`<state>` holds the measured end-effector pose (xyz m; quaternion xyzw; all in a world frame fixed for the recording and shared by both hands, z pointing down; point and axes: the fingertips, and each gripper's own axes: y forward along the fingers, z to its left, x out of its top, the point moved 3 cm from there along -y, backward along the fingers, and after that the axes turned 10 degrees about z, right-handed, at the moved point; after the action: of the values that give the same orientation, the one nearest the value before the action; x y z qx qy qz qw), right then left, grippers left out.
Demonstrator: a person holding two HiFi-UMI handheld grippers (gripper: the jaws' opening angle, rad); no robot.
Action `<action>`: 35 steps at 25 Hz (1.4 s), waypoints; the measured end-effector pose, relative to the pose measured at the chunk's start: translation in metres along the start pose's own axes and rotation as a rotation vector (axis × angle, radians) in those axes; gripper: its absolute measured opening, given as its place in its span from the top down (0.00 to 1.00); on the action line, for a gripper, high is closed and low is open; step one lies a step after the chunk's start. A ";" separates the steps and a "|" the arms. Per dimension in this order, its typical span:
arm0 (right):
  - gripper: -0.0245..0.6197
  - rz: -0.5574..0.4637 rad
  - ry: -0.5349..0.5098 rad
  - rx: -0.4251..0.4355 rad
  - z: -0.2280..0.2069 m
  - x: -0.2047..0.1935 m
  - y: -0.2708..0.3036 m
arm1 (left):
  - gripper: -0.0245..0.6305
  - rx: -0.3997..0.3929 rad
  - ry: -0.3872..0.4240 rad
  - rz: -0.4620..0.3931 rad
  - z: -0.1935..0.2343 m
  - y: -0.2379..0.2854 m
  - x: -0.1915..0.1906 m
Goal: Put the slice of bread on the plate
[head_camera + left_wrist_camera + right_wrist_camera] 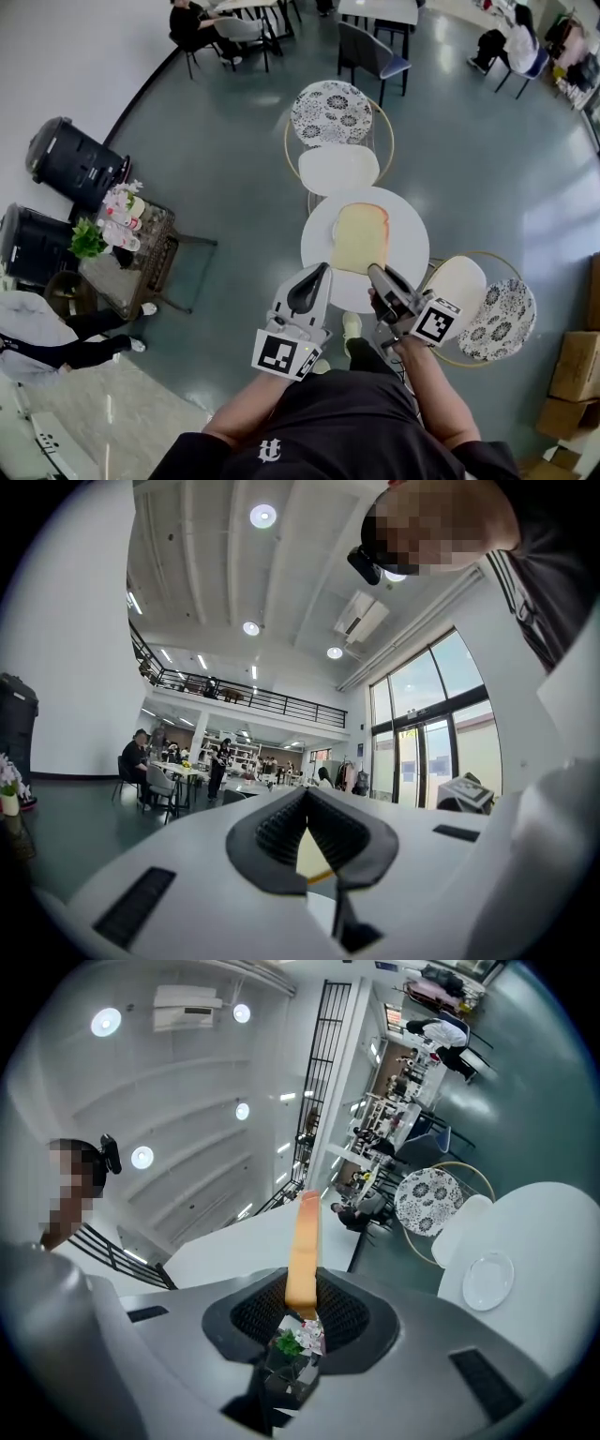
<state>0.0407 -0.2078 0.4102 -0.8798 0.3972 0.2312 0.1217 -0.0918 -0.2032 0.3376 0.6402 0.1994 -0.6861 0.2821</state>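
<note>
A pale slice of bread (359, 237) with a tan crust hangs flat above the round white table (408, 246) in the head view. My right gripper (373, 270) is shut on its near edge. In the right gripper view the bread (304, 1246) stands edge-on between the black pads. A small white plate (487, 1281) lies on the table to the right of them. The head view does not show the plate. My left gripper (325, 267) hovers at the table's near left edge, beside the bread, with nothing in it. Its pads (281, 832) meet at the tips.
Round chairs ring the table: a patterned one (332, 111) and a white one (337, 167) beyond it, two more (502, 319) at the right. A side table with flowers (122, 234) and black bins (75, 159) stand left. Cardboard boxes (574, 366) are at the right.
</note>
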 end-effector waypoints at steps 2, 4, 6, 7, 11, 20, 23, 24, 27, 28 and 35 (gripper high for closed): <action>0.83 0.017 0.022 -0.015 -0.031 0.004 0.012 | 0.96 0.003 -0.007 0.007 0.010 0.018 -0.007; 0.83 0.038 0.053 -0.039 -0.062 0.004 0.020 | 0.96 0.008 -0.018 0.020 0.018 0.036 -0.017; 0.83 0.057 0.081 -0.057 -0.087 0.003 0.024 | 0.96 0.010 -0.036 0.038 0.024 0.052 -0.028; 0.83 0.064 0.091 -0.060 -0.096 0.003 0.026 | 0.96 0.011 -0.045 0.048 0.026 0.059 -0.034; 0.83 0.074 0.123 -0.053 -0.131 0.005 0.036 | 0.96 0.013 -0.080 0.088 0.034 0.086 -0.055; 0.83 0.126 0.255 -0.103 -0.244 -0.022 0.061 | 0.96 0.040 -0.133 0.177 0.059 0.136 -0.108; 0.83 0.143 0.288 -0.125 -0.270 -0.034 0.067 | 0.96 0.037 -0.149 0.199 0.062 0.144 -0.123; 0.83 0.147 0.301 -0.132 -0.278 -0.039 0.068 | 0.96 0.036 -0.157 0.206 0.064 0.147 -0.127; 0.83 0.155 0.314 -0.153 -0.300 -0.046 0.076 | 0.96 0.037 -0.154 0.214 0.072 0.157 -0.139; 0.83 0.156 0.314 -0.165 -0.307 -0.047 0.079 | 0.96 0.038 -0.152 0.215 0.075 0.160 -0.142; 0.83 0.168 0.373 -0.247 -0.348 -0.063 0.077 | 0.96 0.049 -0.179 0.244 0.080 0.178 -0.168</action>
<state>0.0539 -0.3562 0.7400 -0.8794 0.4532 0.1206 -0.0819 -0.0356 -0.3671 0.5281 0.6024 0.0775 -0.7059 0.3644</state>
